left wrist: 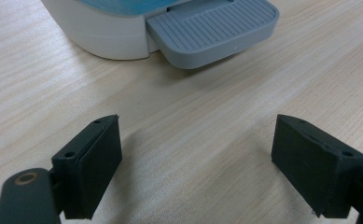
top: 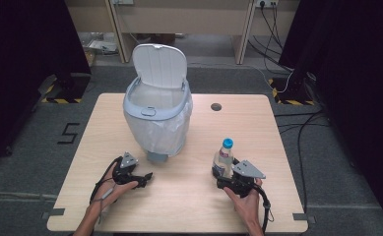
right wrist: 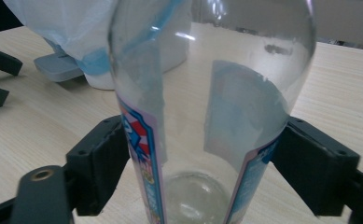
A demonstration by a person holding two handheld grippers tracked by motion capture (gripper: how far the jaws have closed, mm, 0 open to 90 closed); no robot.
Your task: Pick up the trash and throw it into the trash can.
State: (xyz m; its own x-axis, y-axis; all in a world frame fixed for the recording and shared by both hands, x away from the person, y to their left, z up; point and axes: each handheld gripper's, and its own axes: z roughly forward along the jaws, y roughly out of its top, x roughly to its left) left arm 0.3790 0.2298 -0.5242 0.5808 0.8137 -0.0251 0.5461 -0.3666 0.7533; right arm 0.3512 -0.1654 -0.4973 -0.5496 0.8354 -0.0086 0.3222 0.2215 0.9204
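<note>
Left hand [top: 111, 184]: down at the near-left part of the table [top: 130, 211], wrapped round the left gripper [top: 147, 178], with its cable looping back over the wrist.

Left gripper: jaws spread wide apart with just bare wood between them, nothing in there at all. In the left gripper view [left wrist: 195, 158] it's aimed low across the tabletop straight at the pedal.

Pedal [left wrist: 212, 30]: grey, ribbed, sticks out of the base of the bin and sits just ahead of the left gripper, not touching it. From the high view it's the little grey tab at the bin's foot [top: 157, 157].

Bin [top: 157, 105]: pale blue-grey, white liner bag hanging over the outside, stands mid-table a bit left of centre. Lid [top: 159, 65] is flipped up and leaning back, so the mouth is open.

Bottle [top: 223, 158]: clear plastic, blue cap, printed label, standing upright on the table right of the bin and well apart from it. Looks empty in the right gripper view [right wrist: 207, 116].

Right gripper [top: 224, 178]: jaws sit either side of the bottle's lower half, both pads right up against the label, so I'd call that gripping the bottle. Close-up [right wrist: 202, 163] shows it best.

Right hand [top: 245, 201]: near-right part of the table, holding that gripper from behind, cable trailing off toward the table edge.
</note>
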